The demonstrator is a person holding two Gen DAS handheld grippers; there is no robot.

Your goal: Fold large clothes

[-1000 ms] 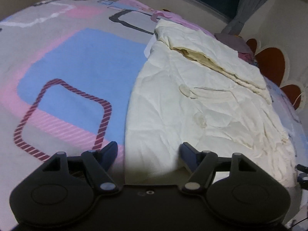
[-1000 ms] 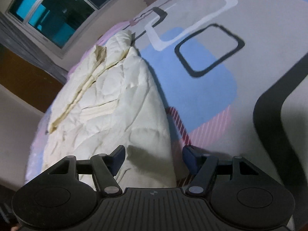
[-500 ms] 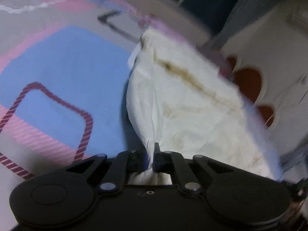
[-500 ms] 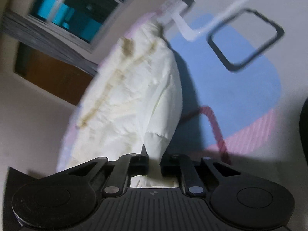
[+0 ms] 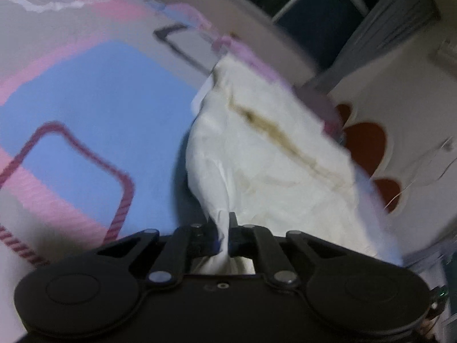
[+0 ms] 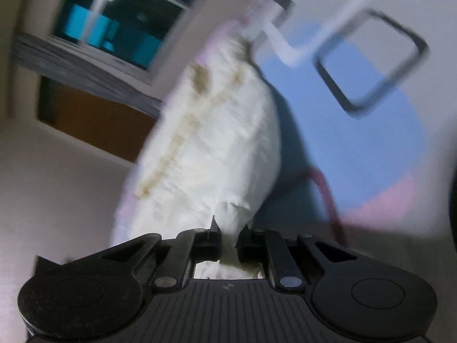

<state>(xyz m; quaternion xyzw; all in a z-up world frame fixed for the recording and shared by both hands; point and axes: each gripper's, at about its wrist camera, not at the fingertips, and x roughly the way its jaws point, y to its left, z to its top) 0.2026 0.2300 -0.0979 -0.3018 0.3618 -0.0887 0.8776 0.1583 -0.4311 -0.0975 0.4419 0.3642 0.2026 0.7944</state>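
A large cream garment (image 5: 274,154) lies along a bed, with a brownish seam line running down it. In the left wrist view my left gripper (image 5: 225,228) is shut on the garment's near edge, and the pinched cloth rises in a ridge from the jaws. The right wrist view shows the same cream garment (image 6: 217,148) stretching away toward the window. My right gripper (image 6: 230,235) is shut on its near edge too, with cloth bunched between and behind the jaws. Both views are blurred by motion.
The bedspread (image 5: 85,108) is patterned in blue, pink and grey with dark outlined squares. A window (image 6: 114,25) and grey curtain stand beyond the bed's far end. A cream and red-brown headboard or wall piece (image 5: 368,143) sits to the right of the garment.
Both grippers went from wide open over the garment's near edge to shut on it. The pinched edge has lifted off the bed, and both cameras have tilted upward.
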